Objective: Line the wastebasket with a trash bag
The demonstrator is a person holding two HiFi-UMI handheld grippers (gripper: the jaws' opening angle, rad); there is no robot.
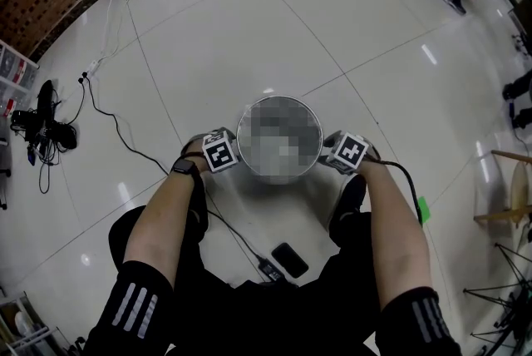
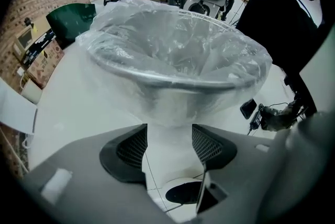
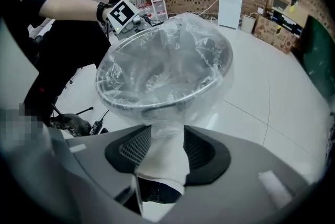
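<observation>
Left side first: risks dragging the clear, crinkled thin-plastic trash bag [image 2: 157, 34] back off the round, silver-rimmed wastebasket [image 2: 172, 80] by snagging the loose film under the rim with a pad of the left gripper [image 2: 168, 147] on any pull-away. Stands spread wide, gripping nothing. Faces the film-covered basket wall just ahead of the gap, in line with it, not pinched, with the rim above.

Right side: same hazard for the right gripper [image 3: 161, 152], catching the hanging skirt or bumping what is likely a light basket and tipping it. Also gapes wide, holding nothing. Looks at draped film and wall straight beyond the gap, close but not clamped.

Looks lined already, with film folded over the rim all round. Stands upright on the pale glossy tiled floor [image 1: 349, 38], between both grippers.
</observation>
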